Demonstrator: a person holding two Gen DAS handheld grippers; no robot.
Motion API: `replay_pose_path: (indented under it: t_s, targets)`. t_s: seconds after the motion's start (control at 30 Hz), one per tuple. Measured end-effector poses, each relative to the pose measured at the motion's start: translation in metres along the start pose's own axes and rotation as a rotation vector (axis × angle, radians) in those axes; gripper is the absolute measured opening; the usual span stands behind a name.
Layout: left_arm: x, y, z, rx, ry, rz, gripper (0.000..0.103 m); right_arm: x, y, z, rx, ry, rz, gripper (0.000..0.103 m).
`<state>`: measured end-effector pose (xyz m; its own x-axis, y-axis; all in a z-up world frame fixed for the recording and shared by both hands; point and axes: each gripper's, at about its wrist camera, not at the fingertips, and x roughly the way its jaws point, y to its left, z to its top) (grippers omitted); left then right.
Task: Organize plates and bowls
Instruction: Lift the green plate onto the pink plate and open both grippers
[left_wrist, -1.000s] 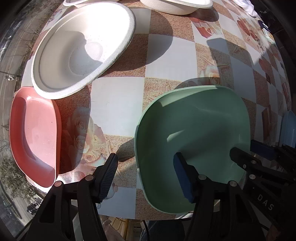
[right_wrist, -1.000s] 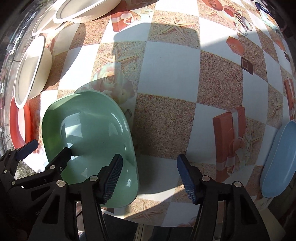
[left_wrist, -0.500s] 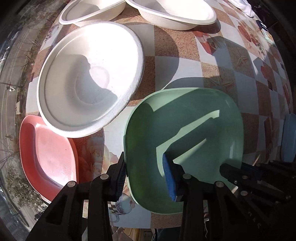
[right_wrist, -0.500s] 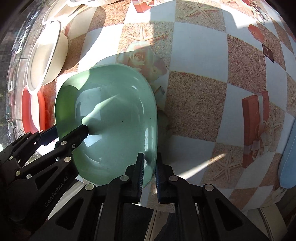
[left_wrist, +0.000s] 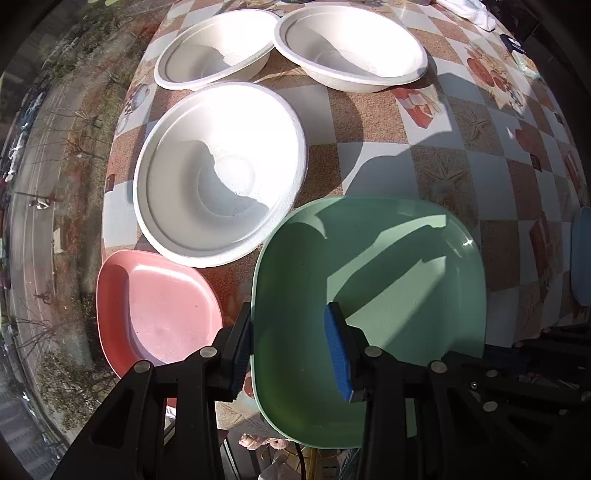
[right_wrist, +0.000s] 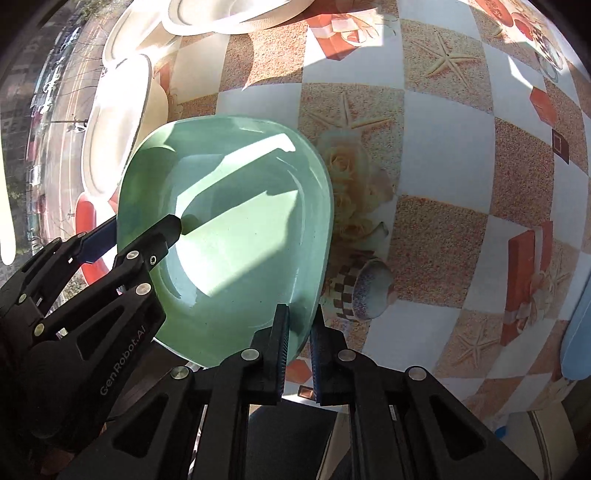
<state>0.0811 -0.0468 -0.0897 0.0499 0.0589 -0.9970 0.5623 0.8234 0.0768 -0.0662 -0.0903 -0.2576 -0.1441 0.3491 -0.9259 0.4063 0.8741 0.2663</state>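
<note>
A green square plate (left_wrist: 388, 295) is held off the table by both grippers; it also shows in the right wrist view (right_wrist: 236, 240). My left gripper (left_wrist: 291, 350) straddles its left rim, one finger outside and the blue pad inside, with a gap between them. My right gripper (right_wrist: 299, 332) is shut on its near right rim. A pink plate (left_wrist: 159, 314) lies on the table to the left. A large white bowl (left_wrist: 221, 173) sits behind it, with two more white bowls (left_wrist: 218, 48) (left_wrist: 351, 48) further back.
The checkered tablecloth (right_wrist: 461, 166) covers the table. A blue plate (right_wrist: 580, 332) lies at the right edge, also showing in the left wrist view (left_wrist: 581, 254). The near table edge runs just under the grippers. A street shows far below on the left.
Both grippers closed in on the green plate's rim, the right one fully. The plate has been lifted and drawn back, so more of the white bowls shows.
</note>
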Motion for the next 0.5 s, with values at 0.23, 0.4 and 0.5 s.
replay_pose_path:
  t_s: [0.23,0.4,0.5]
  targets:
    - [-0.031,0.021,-0.028,-0.057,0.02,0.061,0.041,0.039,0.032,-0.06,-0.103,0.097,0.065,0.014]
    - [-0.033,0.046,-0.051,-0.102,-0.004,0.125,0.041,0.048,0.088,-0.066,-0.2,0.127,0.096,0.014]
    - [-0.03,0.069,-0.052,-0.119,-0.013,0.163,0.041,0.075,0.11,-0.066,-0.238,0.142,0.109,0.015]
